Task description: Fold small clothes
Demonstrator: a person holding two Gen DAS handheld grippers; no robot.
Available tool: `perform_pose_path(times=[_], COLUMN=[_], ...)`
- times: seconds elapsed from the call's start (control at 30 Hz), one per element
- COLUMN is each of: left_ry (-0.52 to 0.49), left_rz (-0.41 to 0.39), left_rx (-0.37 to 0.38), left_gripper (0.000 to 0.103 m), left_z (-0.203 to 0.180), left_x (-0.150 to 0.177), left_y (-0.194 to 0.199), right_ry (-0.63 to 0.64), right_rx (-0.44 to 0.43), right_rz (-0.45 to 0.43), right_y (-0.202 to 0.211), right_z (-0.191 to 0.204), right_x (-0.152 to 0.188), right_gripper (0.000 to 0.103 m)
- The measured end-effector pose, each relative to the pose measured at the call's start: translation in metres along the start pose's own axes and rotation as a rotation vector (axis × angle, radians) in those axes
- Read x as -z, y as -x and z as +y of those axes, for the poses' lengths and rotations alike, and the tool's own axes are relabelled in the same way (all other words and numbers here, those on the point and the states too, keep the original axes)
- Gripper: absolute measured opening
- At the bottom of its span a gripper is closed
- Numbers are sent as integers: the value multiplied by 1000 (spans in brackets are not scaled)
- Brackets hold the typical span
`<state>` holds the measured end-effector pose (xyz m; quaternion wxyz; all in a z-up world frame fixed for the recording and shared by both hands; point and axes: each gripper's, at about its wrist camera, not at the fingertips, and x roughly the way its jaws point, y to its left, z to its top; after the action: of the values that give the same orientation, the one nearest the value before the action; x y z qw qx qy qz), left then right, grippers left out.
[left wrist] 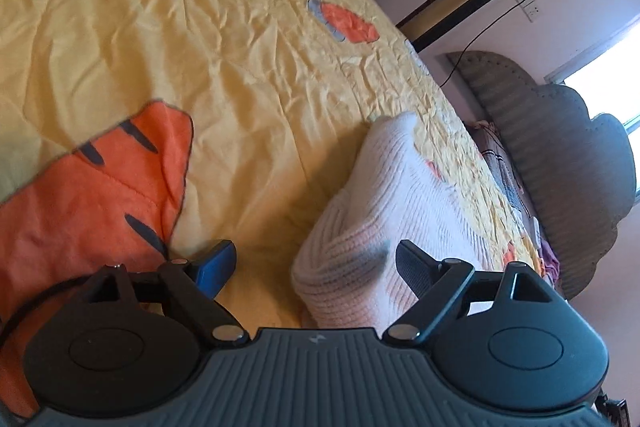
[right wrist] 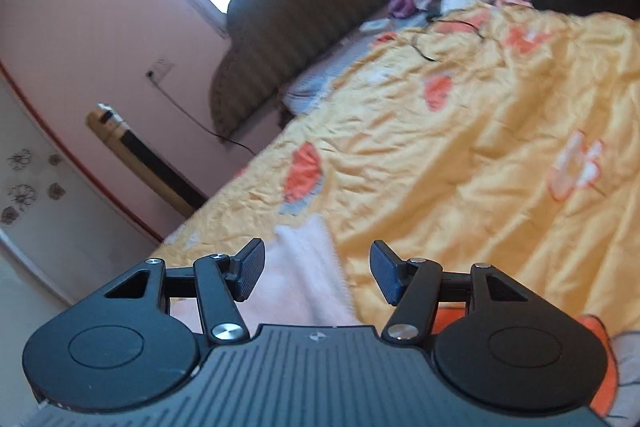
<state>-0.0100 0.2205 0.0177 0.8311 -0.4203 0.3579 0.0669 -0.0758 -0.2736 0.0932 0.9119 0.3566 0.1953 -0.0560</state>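
the pale pink ribbed knit garment [left wrist: 384,227] lies on the yellow quilted bedspread with orange cartoon patches [left wrist: 200,75], already doubled into a thick, rounded bundle whose layered edges show at its near end. judging by that shape, most of the folding looks done; what may remain is a last fold or some squaring up (the far end is narrower and less tidy), though i cannot tell how many folds were meant.

the left gripper [left wrist: 316,261] has its jaws spread wide with nothing pinched, one finger over the garment's near end and the other over bare bedspread beside it. the right gripper [right wrist: 318,275] is also parted and empty, the garment [right wrist: 308,267] showing blurred in the gap below it.

on one side of the garment the bedspread runs broad and bare, giving plenty of room to slide or turn it. on the other side the bed's edge is near, with the grey scalloped headboard [left wrist: 560,155] beyond the garment's far end.
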Motion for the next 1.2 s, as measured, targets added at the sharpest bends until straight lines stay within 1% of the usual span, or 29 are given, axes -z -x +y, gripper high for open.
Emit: perform_pose_path(times=[0.03,0.07,0.1,0.17,0.23,0.3,0.37,0.4,0.43,0.47,0.5,0.53,0.57,0.63,0.67,0.7,0.77,0.83,0.87,0.9,0.93,0.97,1.0,1.03,1.07,1.1,1.13,1.2], left_ry=[3,-11,-31,-51,-43,-55,-86,-95,-103,-112,-123,-141,-166,-202,-194,-169,-131,-111,-117,-126,-137,-149,-165,-170,-162,-160,-162,-189], left_rz=[-7,-32,-48,-68,-87,-79,-97,-98,-100,-109,-119,-128,-140,-147,-136,-134,-117,-114,-115,-119,-126,-135,-142,-146,-150,-154,-162,-173], left_rx=[-1,-15,-13,-6,-22,-41,-49,-51,-52,-53,-60,-75,-101,-167,-168,-175,-176,-176,-182,-192,-200,-203,-208,-213,-208,-202,-197,-176], left_gripper=[87,87,87,87,87,87,87,88,88,88,87,87,87,56,55,55,55,55,55,51,44,38,31,27,26,25,24,24], left_z=[-3,-8,-13,-21,-24,-25,-27,-27,-28,-28,-29,-33,-38,-47,-49,-50,-50,-48,-50,-51,-53,-56,-60,-64,-68,-72,-78,-91], left_x=[3,6,9,12,15,16,17,17,17,17,16,15,15,14,13,12,10,9,9,10,12,13,13,13,13,13,13,13], left_y=[-4,-4,-5,-7,-11,-17,-19,-19,-21,-22,-24,-27,-30,-38,-41,-41,-41,-41,-41,-41,-40,-39,-38,-37,-34,-31,-26,-19], right_ry=[32,66,96,133,136,151,169,184,200,221,256,266,249,203,174,135,2,-124,-160,-168,-153,-110,-48,12,68,94,99,50], right_rx=[-60,-117,-166,-280,-345,-365,-362,-346,-301,-280,-310,-325,-333,-350,-360,-360,-358,-405,-453,-489,-505,-488,-428,-386,-397,-400,-396,-412], right_rz=[15,41,72,172,275,375,483,536,592,605,539,522,515,514,514,515,534,555,571,596,627,673,714,725,682,676,680,689], right_y=[-8,-21,-35,-71,-112,-150,-188,-203,-216,-224,-219,-218,-218,-217,-217,-216,-212,-211,-210,-210,-212,-217,-224,-230,-228,-227,-226,-223], right_z=[15,32,49,85,117,143,156,160,161,159,157,154,150,143,138,136,129,129,133,138,146,154,161,165,169,171,173,168], right_x=[-3,-4,-2,8,25,47,68,80,94,105,113,117,118,114,111,108,100,92,91,91,94,101,109,118,123,125,125,119], right_gripper=[61,63,63,63,63,63,64,63,65,57,56,55,54,53,53,55,61,69,77,86,91,97,93,86,85,85,86,88])
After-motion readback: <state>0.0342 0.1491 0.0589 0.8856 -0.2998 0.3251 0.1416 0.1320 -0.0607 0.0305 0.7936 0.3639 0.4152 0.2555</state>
